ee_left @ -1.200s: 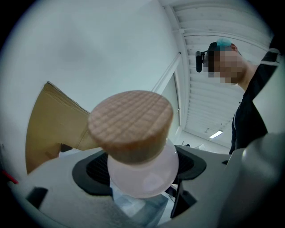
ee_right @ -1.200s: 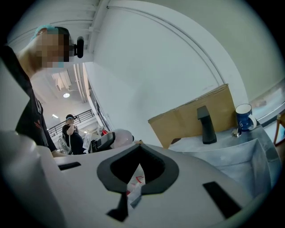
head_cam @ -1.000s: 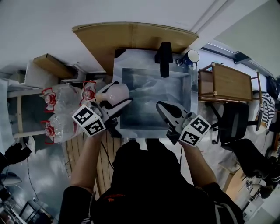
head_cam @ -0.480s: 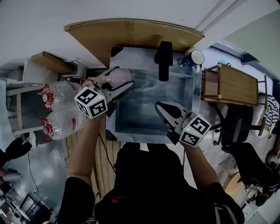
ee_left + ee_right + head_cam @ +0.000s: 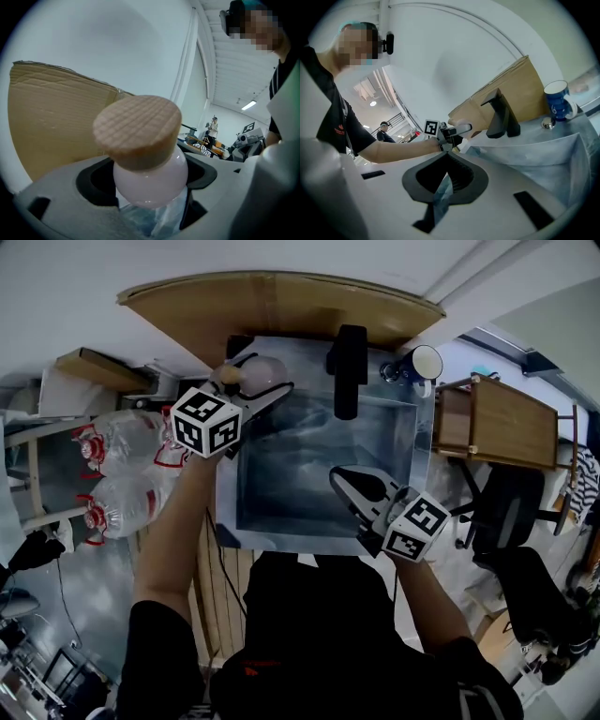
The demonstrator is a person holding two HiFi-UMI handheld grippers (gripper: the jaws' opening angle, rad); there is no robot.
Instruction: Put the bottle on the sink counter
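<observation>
A pale pink bottle point(image 5: 261, 373) with a round wooden cap point(image 5: 138, 131) is clamped between the jaws of my left gripper point(image 5: 267, 395), which is shut on its rounded body point(image 5: 149, 180). In the head view it hangs over the far left corner of the steel sink point(image 5: 398, 432), near the strip of counter point(image 5: 246, 345) beside the faucet. My right gripper point(image 5: 345, 476) hovers over the near right part of the basin. Its jaws are shut, with nothing between them point(image 5: 446, 161).
A black faucet point(image 5: 349, 367) stands at the back of the sink, with a blue mug point(image 5: 419, 365) to its right. Brown cardboard point(image 5: 272, 306) leans against the wall behind. Large water bottles point(image 5: 122, 442) lie on the left, and a wooden stand point(image 5: 497, 423) is on the right.
My left gripper has carried the bottle away from me, from the sink's left edge to its far left corner. The right gripper has barely shifted.
</observation>
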